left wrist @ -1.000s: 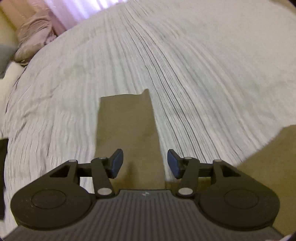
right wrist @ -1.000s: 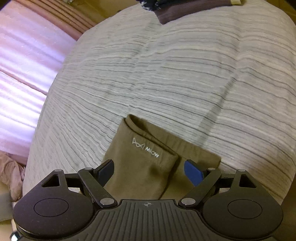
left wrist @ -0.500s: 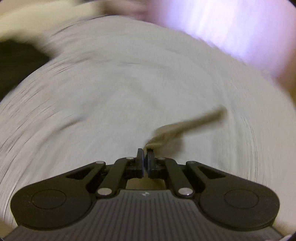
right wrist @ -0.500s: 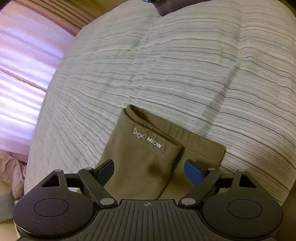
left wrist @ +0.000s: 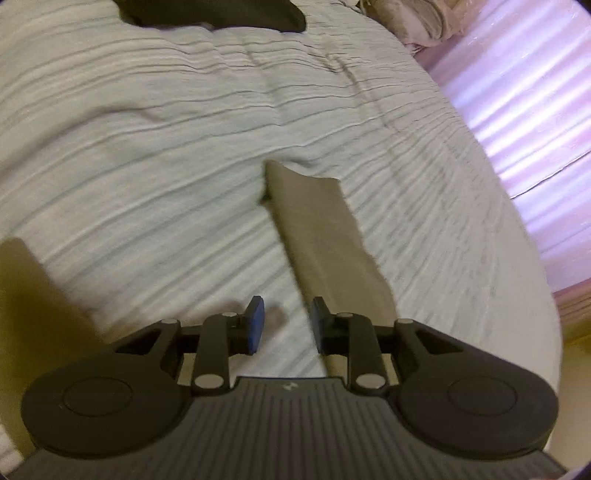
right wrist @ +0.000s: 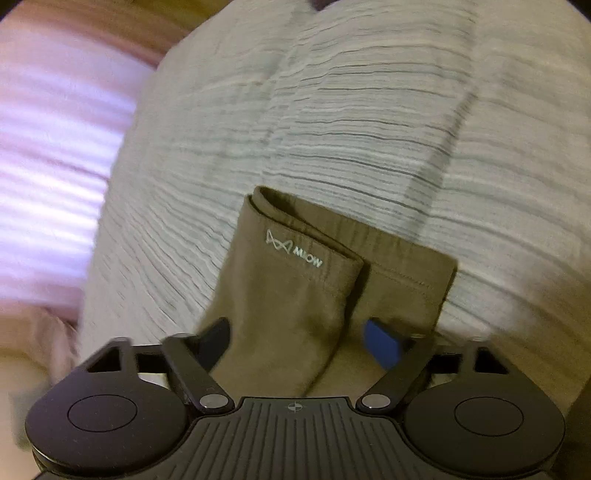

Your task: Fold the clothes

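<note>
An olive-brown garment lies on a grey striped bedspread (left wrist: 155, 155). In the left wrist view a long narrow strip of the garment (left wrist: 321, 236) runs away from my left gripper (left wrist: 286, 325), which is open; the strip passes under its right finger. Another olive patch (left wrist: 33, 306) shows at the left edge. In the right wrist view the garment's folded end (right wrist: 295, 295), with a white "MIOW" logo (right wrist: 295, 249), lies between the spread fingers of my open right gripper (right wrist: 299, 343). A flatter hemmed layer (right wrist: 406, 280) lies beneath it to the right.
A dark garment (left wrist: 221, 14) lies at the far edge of the bed. Pinkish bedding (left wrist: 417, 18) is heaped at the top right. Bright pink curtains (left wrist: 535, 122) hang beyond the bed's right edge; the same curtains (right wrist: 48, 155) fill the left of the right wrist view.
My left gripper was shut on the olive strip half a second ago and is now open, having swung round over the bed. The right gripper stays open and has shifted slightly, blurring the view.
</note>
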A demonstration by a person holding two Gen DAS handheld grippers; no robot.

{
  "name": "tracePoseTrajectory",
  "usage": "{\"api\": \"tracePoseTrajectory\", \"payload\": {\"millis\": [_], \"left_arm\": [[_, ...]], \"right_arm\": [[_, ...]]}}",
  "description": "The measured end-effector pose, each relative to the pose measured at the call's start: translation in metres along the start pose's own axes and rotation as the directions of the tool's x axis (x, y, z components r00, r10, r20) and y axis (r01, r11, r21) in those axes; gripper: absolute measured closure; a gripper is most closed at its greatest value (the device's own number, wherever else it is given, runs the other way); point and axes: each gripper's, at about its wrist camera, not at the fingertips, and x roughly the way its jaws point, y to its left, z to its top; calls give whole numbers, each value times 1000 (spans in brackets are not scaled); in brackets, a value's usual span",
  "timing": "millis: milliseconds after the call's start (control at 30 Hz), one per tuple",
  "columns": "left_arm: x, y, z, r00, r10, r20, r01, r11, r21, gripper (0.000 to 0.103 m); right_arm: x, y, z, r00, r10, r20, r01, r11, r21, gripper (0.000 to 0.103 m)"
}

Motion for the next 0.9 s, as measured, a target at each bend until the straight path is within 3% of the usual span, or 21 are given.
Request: {"api": "tracePoseTrajectory", "payload": {"millis": [167,200,233,267,567,700,900], "left_arm": [[-13,3,-12,999,-33,-14,33,999,-8,81],[-15,7,-15,999,-35,-18,35,999,-17,81],[-18,11,-19,999,-37,-22,37,999,-27,81],[-20,13,-22,999,-37,-27,36,999,-34,81],[1,11,-20,997,-67,-35,65,996,-54,74],[17,10,-5,998,-65,-2,65,996,-63,68],[50,8,22,998,-28,52,32,997,-70,68]], "right_arm": [[-7,-22,2,996,73,47,-78,988,133,32],[-9,-26,2,995,85,58,-93,983,157,36],[-10,-30,3,993,95,68,-105,979,176,51],[-9,-31,4,993,94,70,-105,979,175,56],[11,-26,5,997,41,61,-47,993,107,55],[20,-22,3,998,11,56,-15,997,71,55],[30,-19,2,998,-17,55,14,999,41,55]]}}
